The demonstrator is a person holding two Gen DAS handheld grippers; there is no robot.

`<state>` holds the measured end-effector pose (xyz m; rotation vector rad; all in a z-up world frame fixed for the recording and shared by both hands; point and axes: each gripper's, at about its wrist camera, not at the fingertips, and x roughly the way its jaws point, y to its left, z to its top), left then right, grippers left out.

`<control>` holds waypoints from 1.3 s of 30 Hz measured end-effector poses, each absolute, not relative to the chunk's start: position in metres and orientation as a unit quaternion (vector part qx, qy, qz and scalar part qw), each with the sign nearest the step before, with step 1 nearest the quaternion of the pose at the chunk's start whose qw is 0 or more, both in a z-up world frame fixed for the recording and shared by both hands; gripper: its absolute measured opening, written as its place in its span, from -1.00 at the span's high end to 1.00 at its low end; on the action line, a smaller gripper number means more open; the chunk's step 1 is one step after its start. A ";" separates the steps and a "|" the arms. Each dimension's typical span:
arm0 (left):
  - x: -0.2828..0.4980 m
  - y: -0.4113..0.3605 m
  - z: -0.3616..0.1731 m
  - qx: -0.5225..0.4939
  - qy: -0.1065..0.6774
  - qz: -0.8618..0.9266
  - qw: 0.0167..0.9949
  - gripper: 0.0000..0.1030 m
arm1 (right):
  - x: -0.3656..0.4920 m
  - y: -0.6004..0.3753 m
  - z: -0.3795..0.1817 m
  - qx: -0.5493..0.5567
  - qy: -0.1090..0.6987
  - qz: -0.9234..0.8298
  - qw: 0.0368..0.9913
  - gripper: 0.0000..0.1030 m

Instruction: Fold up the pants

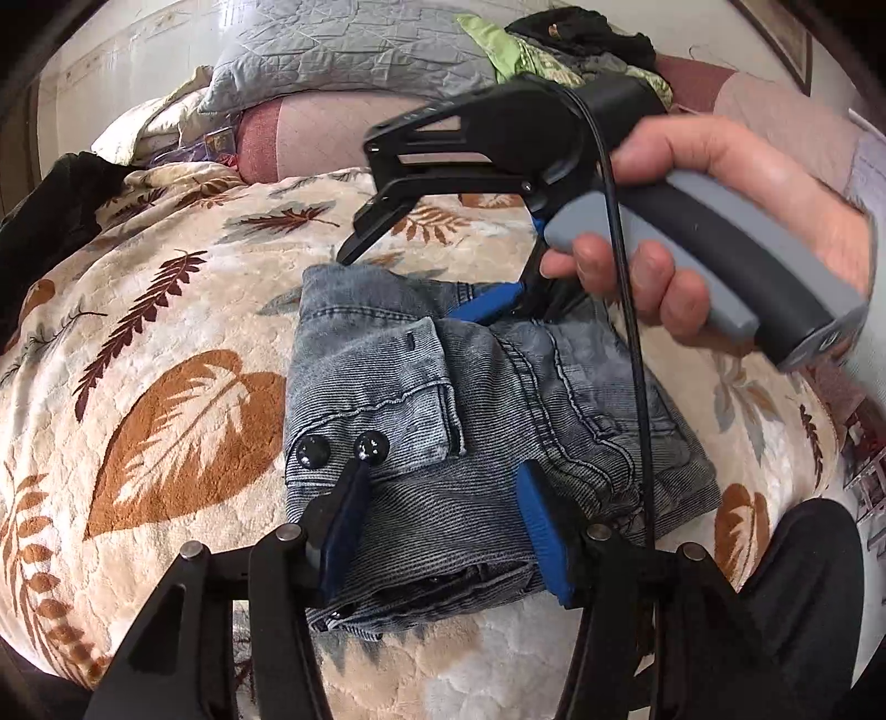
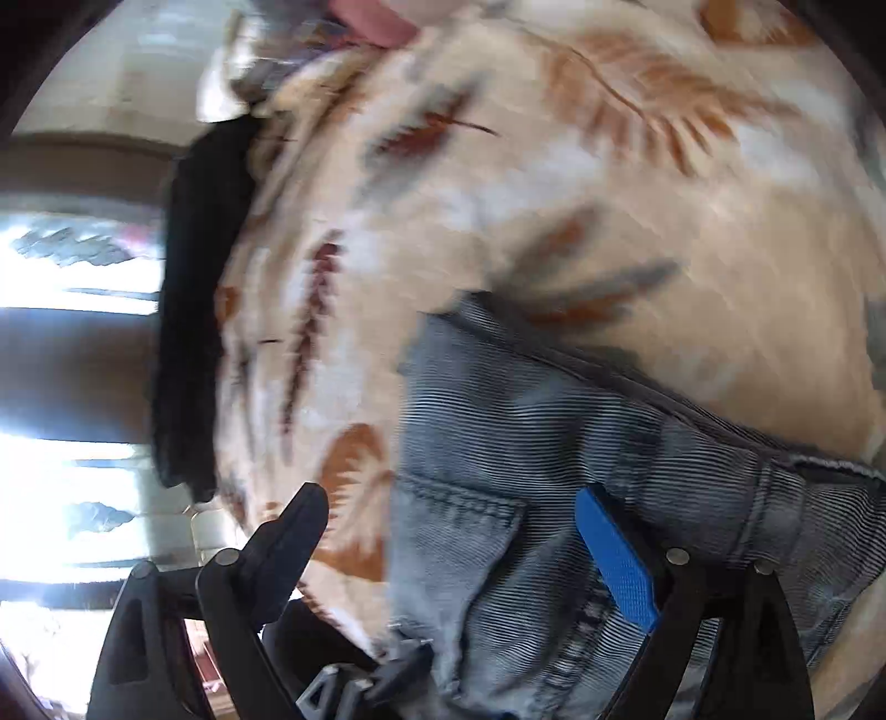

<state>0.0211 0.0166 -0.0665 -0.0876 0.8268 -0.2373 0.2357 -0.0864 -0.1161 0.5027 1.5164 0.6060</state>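
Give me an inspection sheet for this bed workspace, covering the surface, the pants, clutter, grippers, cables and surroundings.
Surface: leaf-print blanket spread over the bed, soft and uneven.
Job's things: grey-blue jeans folded into a compact bundle, two dark buttons showing.
Clutter: grey quilted pillow, green cloth and dark clothes piled at the far end; black garment at the blanket's left edge.
Grippers: left gripper open, fingers straddling the bundle's near edge; right gripper open over the jeans, held by the right hand.
Cables: black cable hanging from the right gripper across the jeans.
Surroundings: pale wall behind the bed; bright window in the blurred right wrist view.
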 end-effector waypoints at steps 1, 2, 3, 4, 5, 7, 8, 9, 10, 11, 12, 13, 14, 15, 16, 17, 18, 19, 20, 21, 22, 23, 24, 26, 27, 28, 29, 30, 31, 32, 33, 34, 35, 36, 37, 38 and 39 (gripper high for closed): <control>0.016 0.024 -0.057 -0.063 0.378 -0.120 0.916 -0.08 | 0.234 -0.088 -0.108 0.223 0.665 0.271 0.659 -0.67; 0.009 0.030 -0.045 -0.083 0.343 -0.120 0.928 -0.09 | 0.233 -0.084 -0.097 0.200 0.665 0.273 0.666 -0.68; 0.004 0.035 -0.035 -0.091 0.312 -0.114 0.939 -0.10 | 0.233 -0.076 -0.084 0.161 0.662 0.270 0.680 -0.68; 0.004 0.036 -0.028 -0.089 0.297 -0.105 0.945 -0.10 | 0.234 -0.068 -0.071 0.121 0.658 0.265 0.695 -0.68; 0.009 0.036 -0.028 -0.086 0.303 -0.104 0.943 -0.12 | 0.238 -0.060 -0.059 0.095 0.652 0.262 0.705 -0.68; 0.027 0.032 -0.047 -0.092 0.363 -0.118 0.919 -0.11 | 0.251 -0.041 -0.042 0.060 0.648 0.260 0.713 -0.68; 0.036 0.028 -0.062 -0.091 0.403 -0.119 0.903 -0.11 | 0.259 -0.028 -0.037 0.032 0.648 0.254 0.717 -0.68; 0.040 0.023 -0.073 -0.080 0.426 -0.116 0.893 -0.11 | 0.267 -0.015 -0.037 0.000 0.654 0.242 0.717 -0.68; 0.037 0.017 -0.076 -0.057 0.421 -0.108 0.899 -0.11 | 0.275 0.001 -0.041 -0.034 0.663 0.228 0.712 -0.68; 0.034 0.011 -0.075 -0.035 0.409 -0.106 0.906 -0.12 | 0.281 0.016 -0.048 -0.070 0.674 0.212 0.704 -0.68; 0.032 0.007 -0.073 -0.020 0.405 -0.103 0.908 -0.12 | 0.286 0.029 -0.058 -0.110 0.682 0.196 0.696 -0.68; 0.031 0.006 -0.074 -0.014 0.403 -0.100 0.909 -0.12 | 0.289 0.044 -0.067 -0.147 0.687 0.183 0.687 -0.68; 0.031 0.006 -0.075 -0.015 0.404 -0.099 0.909 -0.12 | 0.292 0.049 -0.076 -0.173 0.690 0.176 0.680 -0.68; 0.032 0.006 -0.076 -0.018 0.405 -0.100 0.909 -0.12 | 0.293 0.059 -0.084 -0.192 0.692 0.170 0.675 -0.68; 0.033 0.006 -0.076 -0.021 0.406 -0.100 0.908 -0.13 | 0.294 0.066 -0.093 -0.210 0.696 0.164 0.667 -0.68; 0.034 0.006 -0.076 -0.023 0.406 -0.101 0.908 -0.14 | 0.294 0.071 -0.103 -0.228 0.702 0.156 0.657 -0.68; 0.035 0.007 -0.077 -0.026 0.407 -0.101 0.908 -0.14 | 0.295 0.073 -0.112 -0.243 0.706 0.145 0.649 -0.64; 0.036 0.007 -0.077 -0.027 0.406 -0.101 0.908 -0.14 | 0.296 0.073 -0.119 -0.252 0.709 0.135 0.645 -0.58; 0.035 0.007 -0.077 -0.026 0.405 -0.101 0.908 -0.14 | 0.296 0.071 -0.124 -0.257 0.711 0.131 0.641 -0.02; 0.035 0.006 -0.077 -0.025 0.406 -0.101 0.908 -0.14 | 0.295 0.069 -0.127 -0.251 0.718 0.141 0.634 0.27; 0.035 0.007 -0.077 -0.026 0.406 -0.101 0.908 -0.15 | 0.293 0.069 -0.123 -0.260 0.709 0.144 0.640 0.31; 0.035 0.007 -0.077 -0.027 0.406 -0.101 0.908 -0.15 | 0.291 0.066 -0.120 -0.265 0.705 0.146 0.642 0.45; 0.036 0.007 -0.077 -0.026 0.406 -0.100 0.908 -0.16 | 0.291 0.063 -0.114 -0.263 0.699 0.144 0.649 0.48; 0.036 0.007 -0.077 -0.025 0.407 -0.099 0.908 -0.16 | 0.293 0.052 -0.097 -0.238 0.681 0.147 0.676 0.52; 0.036 0.006 -0.077 -0.025 0.406 -0.098 0.908 -0.16 | 0.296 0.046 -0.090 -0.219 0.674 0.150 0.689 0.54; 0.036 0.006 -0.077 -0.023 0.405 -0.098 0.909 -0.16 | 0.299 0.041 -0.088 -0.203 0.672 0.152 0.695 0.55; 0.036 0.005 -0.078 -0.022 0.405 -0.097 0.909 -0.16 | 0.301 0.036 -0.088 -0.198 0.667 0.147 0.703 0.63; 0.036 0.005 -0.078 -0.020 0.405 -0.097 0.909 -0.16 | 0.303 0.033 -0.089 -0.198 0.658 0.140 0.713 0.68; 0.036 0.005 -0.078 -0.019 0.404 -0.096 0.910 -0.17 | 0.306 0.030 -0.089 -0.195 0.650 0.136 0.722 0.68; 0.036 0.004 -0.079 -0.018 0.403 -0.096 0.910 -0.17 | 0.308 0.026 -0.090 -0.186 0.652 0.137 0.722 0.68; 0.036 0.004 -0.079 -0.017 0.402 -0.095 0.910 -0.17 | 0.311 0.023 -0.091 -0.179 0.650 0.135 0.726 0.68; 0.036 0.003 -0.079 -0.015 0.402 -0.094 0.911 -0.17 | 0.311 0.023 -0.090 -0.179 0.645 0.133 0.731 0.68; 0.036 0.002 -0.080 -0.013 0.401 -0.093 0.911 -0.18 | 0.313 0.022 -0.087 -0.177 0.639 0.131 0.737 0.68; 0.036 0.002 -0.080 -0.011 0.401 -0.092 0.911 -0.18 | 0.315 0.021 -0.082 -0.167 0.635 0.132 0.743 0.65; 0.036 0.001 -0.080 -0.010 0.400 -0.091 0.912 -0.18 | 0.317 0.019 -0.075 -0.154 0.632 0.141 0.746 0.64; 0.036 0.001 -0.080 -0.010 0.400 -0.092 0.912 -0.19 | 0.316 0.023 -0.063 -0.148 0.628 0.144 0.750 0.62; 0.036 0.002 -0.080 -0.010 0.400 -0.092 0.912 -0.19 | 0.316 0.021 -0.053 -0.142 0.624 0.144 0.755 0.47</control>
